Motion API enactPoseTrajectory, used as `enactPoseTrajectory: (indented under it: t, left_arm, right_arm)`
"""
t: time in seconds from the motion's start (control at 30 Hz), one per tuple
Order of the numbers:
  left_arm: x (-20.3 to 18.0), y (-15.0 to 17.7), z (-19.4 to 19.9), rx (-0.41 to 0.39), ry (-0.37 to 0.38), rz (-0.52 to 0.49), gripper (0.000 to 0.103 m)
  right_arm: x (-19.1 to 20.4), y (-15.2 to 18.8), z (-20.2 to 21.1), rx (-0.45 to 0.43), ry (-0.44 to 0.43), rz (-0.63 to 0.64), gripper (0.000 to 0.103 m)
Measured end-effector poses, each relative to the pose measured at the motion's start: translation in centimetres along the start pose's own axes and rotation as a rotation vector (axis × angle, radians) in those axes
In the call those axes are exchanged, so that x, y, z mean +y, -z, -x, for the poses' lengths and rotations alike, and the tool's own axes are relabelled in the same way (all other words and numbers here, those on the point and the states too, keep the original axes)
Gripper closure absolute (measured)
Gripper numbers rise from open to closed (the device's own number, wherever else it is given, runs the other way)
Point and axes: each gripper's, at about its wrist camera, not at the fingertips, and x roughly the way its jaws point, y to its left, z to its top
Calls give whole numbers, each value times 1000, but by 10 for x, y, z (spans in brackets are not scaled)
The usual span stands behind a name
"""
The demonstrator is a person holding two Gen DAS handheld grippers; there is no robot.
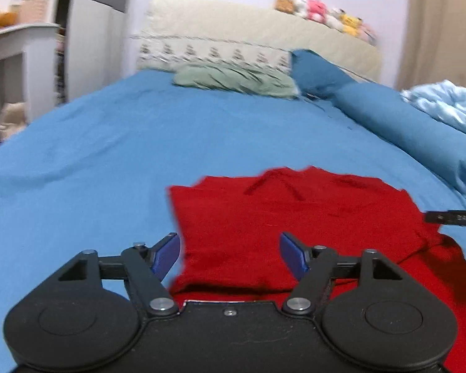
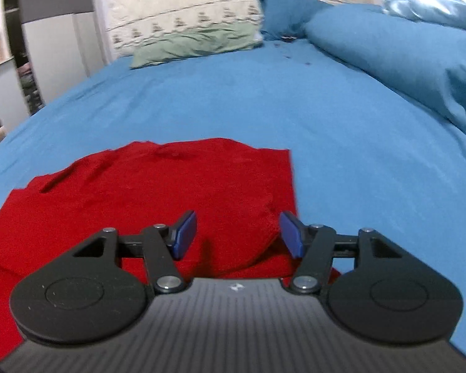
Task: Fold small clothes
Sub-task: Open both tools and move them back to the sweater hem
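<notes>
Black linkages and round housings of the left gripper [image 1: 230, 256] fill the bottom of the left wrist view, its blue pads [image 1: 167, 256] standing wide apart with nothing between them but air above the cloth. Just beyond lies the red garment [image 1: 295, 227], spread mostly flat on the blue bedsheet [image 1: 108, 155] near the foot of the bed, with one layer folded over another so that a lower edge shows close to the gripper. From the right wrist view the right gripper [image 2: 237, 236] is likewise wide open and holds nothing, poised over the garment's right-hand edge, where the cloth puckers into a soft ridge between the pads. A dark part of that gripper pokes in at the right border of the left view. Farther up the bed rest a green pillow [image 1: 236, 79], a blue pillow [image 1: 317, 70], a long blue bolster [image 1: 419, 136] and a crumpled pale blue quilt [image 1: 447, 105]. Plush toys [image 1: 326, 15] line the cream headboard [image 1: 233, 28].
</notes>
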Motion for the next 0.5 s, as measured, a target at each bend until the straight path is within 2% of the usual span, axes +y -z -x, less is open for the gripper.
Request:
enactPoseTrajectory:
  t: [0.13,0.23,0.33,0.43,0.5]
  left_arm:
    - [-10,8,-29,76,18,-15,29]
    - [-12,19,-38,119,11,-35,29]
    - [-15,21,-39,124,5,-44,29]
    - [-15,22,-40,129,8,-22,29]
    - [-12,23,-40,132,10,-27,29]
  right_arm:
    - [8,4,-10,13,-12,21,28]
    - [16,6,-9,-46,123,56,28]
    - [11,9,5,-128,71,16,27]
    - [14,12,-4,-74,-14,10,27]
    - [17,15,-16,-32,-3,32,27]
